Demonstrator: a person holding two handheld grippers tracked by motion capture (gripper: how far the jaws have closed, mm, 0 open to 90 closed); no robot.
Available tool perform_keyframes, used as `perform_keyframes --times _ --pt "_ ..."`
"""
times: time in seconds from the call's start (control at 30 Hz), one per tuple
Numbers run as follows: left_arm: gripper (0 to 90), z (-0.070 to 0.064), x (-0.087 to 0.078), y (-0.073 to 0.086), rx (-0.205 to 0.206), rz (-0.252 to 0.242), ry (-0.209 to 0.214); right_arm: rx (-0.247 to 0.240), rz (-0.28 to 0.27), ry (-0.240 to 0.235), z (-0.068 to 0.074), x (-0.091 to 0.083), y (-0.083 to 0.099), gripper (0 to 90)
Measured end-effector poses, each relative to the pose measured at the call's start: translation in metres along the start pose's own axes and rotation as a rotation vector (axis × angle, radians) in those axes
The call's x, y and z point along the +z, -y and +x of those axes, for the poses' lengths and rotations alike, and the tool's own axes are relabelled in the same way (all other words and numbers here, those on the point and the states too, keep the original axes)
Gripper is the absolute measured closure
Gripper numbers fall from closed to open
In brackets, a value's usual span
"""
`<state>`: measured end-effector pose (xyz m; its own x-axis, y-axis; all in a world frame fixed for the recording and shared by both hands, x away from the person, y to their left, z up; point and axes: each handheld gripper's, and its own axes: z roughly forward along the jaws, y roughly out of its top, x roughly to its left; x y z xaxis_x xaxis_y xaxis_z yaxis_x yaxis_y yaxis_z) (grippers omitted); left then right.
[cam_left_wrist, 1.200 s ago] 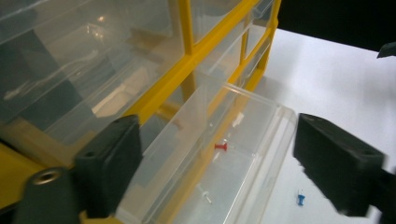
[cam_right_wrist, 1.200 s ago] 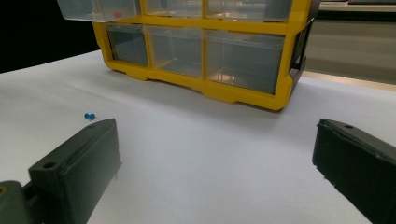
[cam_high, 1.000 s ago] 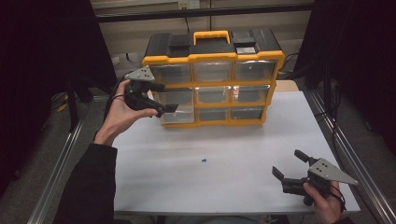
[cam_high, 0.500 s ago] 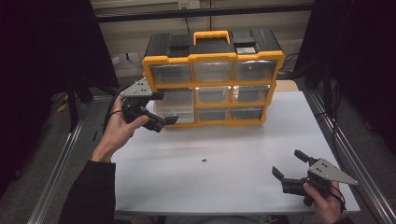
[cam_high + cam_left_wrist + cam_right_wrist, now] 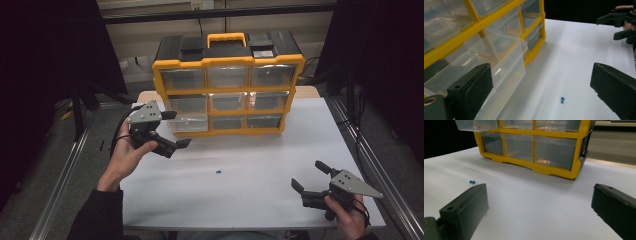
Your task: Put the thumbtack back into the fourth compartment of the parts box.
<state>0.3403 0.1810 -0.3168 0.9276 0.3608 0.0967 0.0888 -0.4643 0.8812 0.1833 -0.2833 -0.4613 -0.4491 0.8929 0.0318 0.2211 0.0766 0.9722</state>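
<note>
Left gripper [image 5: 174, 129] first: we've got its jaws spread wide with nothing between them, sitting left of centre in the high view, right by the pulled-out drawer [image 5: 186, 123] of the organizer [image 5: 228, 90]. A second ago that gripper was up against the drawer front; now it has backed off toward the lower left and dropped a bit, so we read that as the drawer being opened and let go. In the left gripper view the drawer [image 5: 499, 65] sticks out of the yellow frame at left-centre, clear plastic, and we can't tell if anything's inside.

Right gripper [image 5: 311, 179] is parked at the lower right of the high view, jaws wide apart too, empty, and it hasn't budged.

The pin [image 5: 218, 172], a tiny blue pushpin, lies alone on the white table [image 5: 260, 160] just below centre, between the two grippers and well apart from both. In the right gripper view the pin [image 5: 472, 182] sits left of centre.

Our guess: the open drawer is where the pin goes, so picking it up comes next. It's tiny, so the pinch will need care.
</note>
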Motion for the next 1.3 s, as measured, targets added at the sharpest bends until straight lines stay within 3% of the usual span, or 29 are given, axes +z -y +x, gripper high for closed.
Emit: perform_keyframes --times 0.23,0.4,0.47,0.8,1.03,1.3 --pt "4.6 -0.011 0.004 0.010 0.022 0.018 0.027 0.000 -0.001 0.001 0.000 0.000 0.000 0.5" --pt "4.4 -0.015 0.009 0.023 -0.002 0.013 0.021 0.004 -0.002 0.003 0.000 0.000 0.000 0.5" --pt "4.9 -0.015 0.012 0.026 0.004 0.047 0.036 0.005 -0.002 0.002 0.000 0.000 0.000 0.5" --pt "4.7 -0.020 0.027 0.041 0.001 0.082 0.085 0.002 -0.002 0.001 0.001 -0.001 0.000 0.5" --pt "4.4 -0.023 0.036 0.046 -0.009 0.110 0.076 0.004 -0.004 0.000 0.001 -0.001 0.000 0.5" --pt "5.5 -0.030 0.055 0.051 0.009 0.166 0.134 0.003 -0.003 0.000 0.001 -0.001 0.000 0.5"
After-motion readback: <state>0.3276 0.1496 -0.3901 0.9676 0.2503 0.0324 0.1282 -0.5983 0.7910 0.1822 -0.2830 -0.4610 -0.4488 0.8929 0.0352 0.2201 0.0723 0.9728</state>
